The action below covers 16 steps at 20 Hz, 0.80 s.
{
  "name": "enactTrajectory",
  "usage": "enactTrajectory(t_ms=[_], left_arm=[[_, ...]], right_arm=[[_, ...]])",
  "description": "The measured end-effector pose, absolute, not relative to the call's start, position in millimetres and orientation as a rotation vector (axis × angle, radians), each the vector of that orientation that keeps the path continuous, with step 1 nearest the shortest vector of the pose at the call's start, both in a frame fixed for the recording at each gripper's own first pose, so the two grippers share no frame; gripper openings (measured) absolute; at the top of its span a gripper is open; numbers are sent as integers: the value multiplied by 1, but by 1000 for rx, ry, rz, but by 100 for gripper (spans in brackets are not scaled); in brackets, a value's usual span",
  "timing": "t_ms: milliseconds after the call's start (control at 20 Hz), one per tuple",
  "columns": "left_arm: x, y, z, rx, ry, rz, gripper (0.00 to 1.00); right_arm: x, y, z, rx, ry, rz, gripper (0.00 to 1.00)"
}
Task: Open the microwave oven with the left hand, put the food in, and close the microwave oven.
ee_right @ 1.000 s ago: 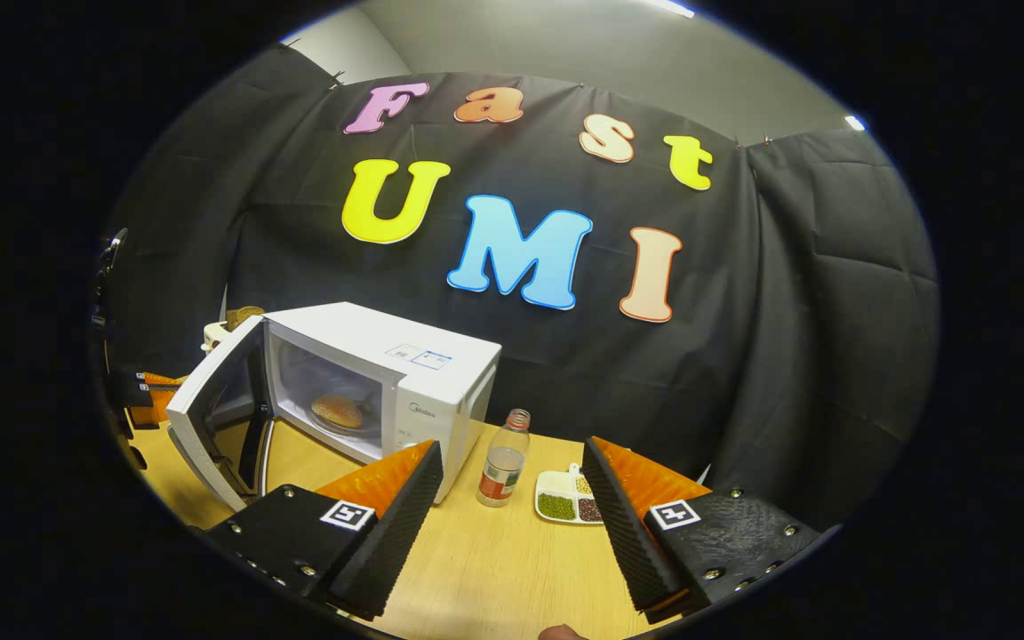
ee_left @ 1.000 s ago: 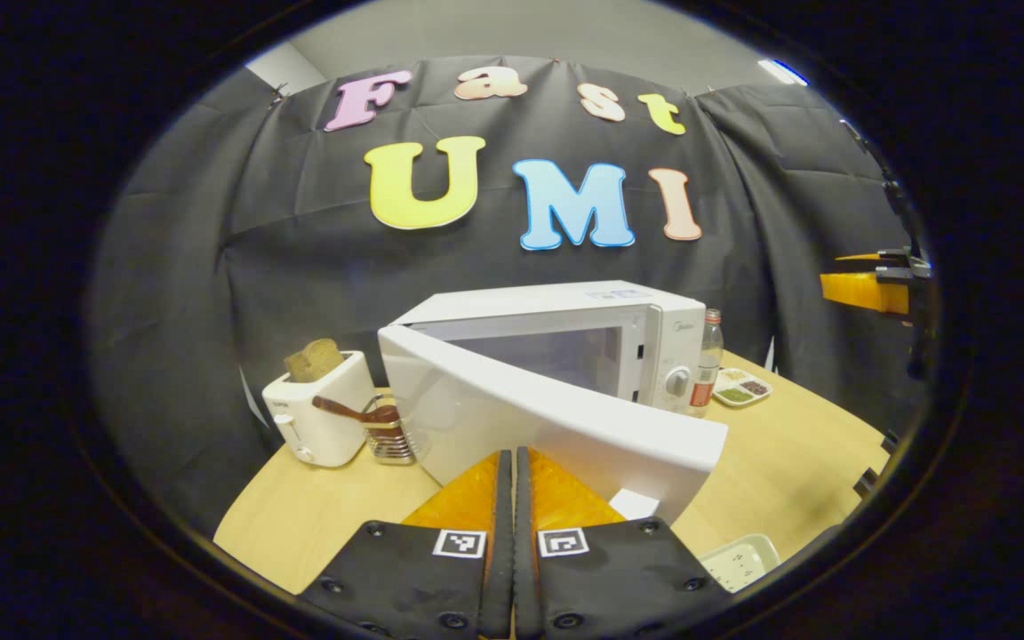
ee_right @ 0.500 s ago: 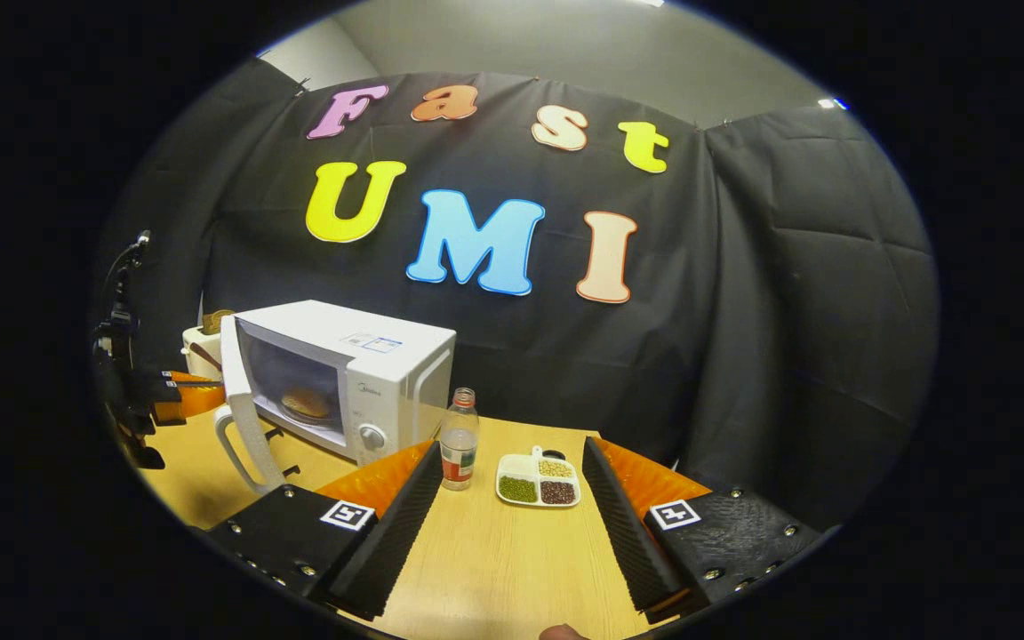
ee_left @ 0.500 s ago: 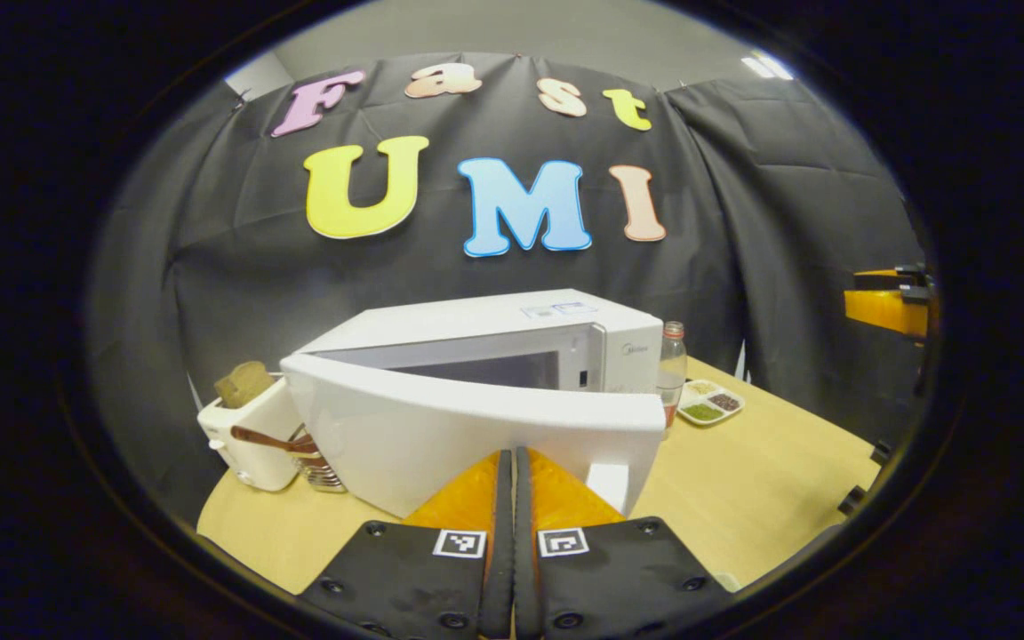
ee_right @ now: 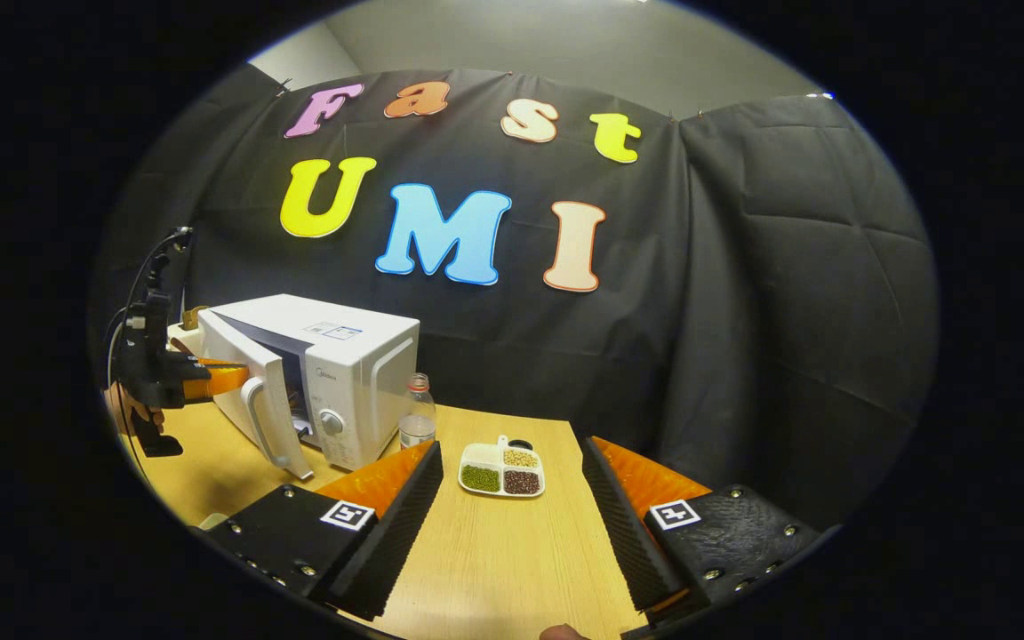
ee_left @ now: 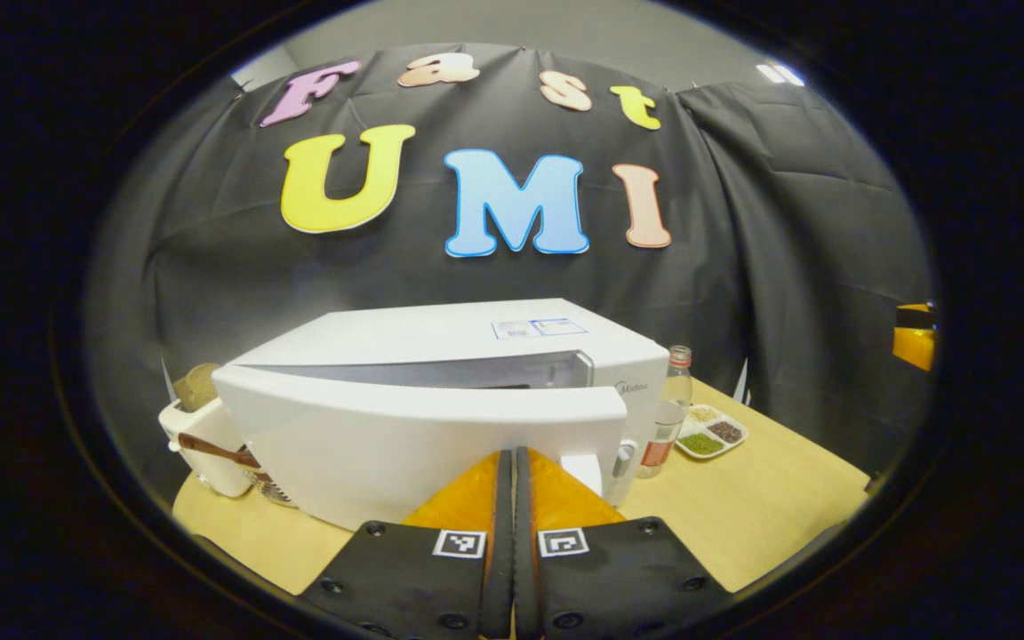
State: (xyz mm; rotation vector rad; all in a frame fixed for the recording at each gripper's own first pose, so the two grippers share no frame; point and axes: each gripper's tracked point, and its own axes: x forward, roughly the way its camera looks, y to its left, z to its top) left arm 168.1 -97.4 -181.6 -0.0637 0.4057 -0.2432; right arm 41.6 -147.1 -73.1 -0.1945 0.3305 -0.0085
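Note:
The white microwave (ee_left: 441, 333) stands on the wooden table (ee_left: 761, 516) with its door (ee_left: 388, 436) swung almost to the body, leaving a narrow gap. My left gripper (ee_left: 513, 455) is shut with nothing between its fingers, and its tips rest against the door's outer face. In the right gripper view the left gripper (ee_right: 214, 378) touches the door (ee_right: 250, 378) beside the handle (ee_right: 260, 425), held by a hand (ee_right: 125, 411). My right gripper (ee_right: 512, 484) hovers open over the table, right of the microwave (ee_right: 352, 356). The door hides the food.
A clear bottle (ee_right: 417, 416) stands at the microwave's right corner, with a small divided tray of beans (ee_right: 503, 467) beside it. Left of the microwave are a white toaster (ee_left: 196, 431) holding bread and a utensil rack (ee_left: 259, 480).
The left gripper has pushed the door from wide open to nearly shut, hiding the bun inside. The right gripper has drawn back to the right, still open.

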Motion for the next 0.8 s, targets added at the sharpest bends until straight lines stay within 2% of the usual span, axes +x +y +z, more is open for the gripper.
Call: enactTrajectory(t_ms=[450, 750, 800], left_arm=[[206, -107, -189, -112, 427, -175, 8], [216, -107, -188, -104, 402, -179, 7], [215, -102, -197, -64, 454, -162, 7]], right_arm=[[43, -159, -79, -189, 343, -16, 97], [37, -143, -78, -173, 332, 10, 97], [36, -139, -78, -173, 329, 15, 97]])
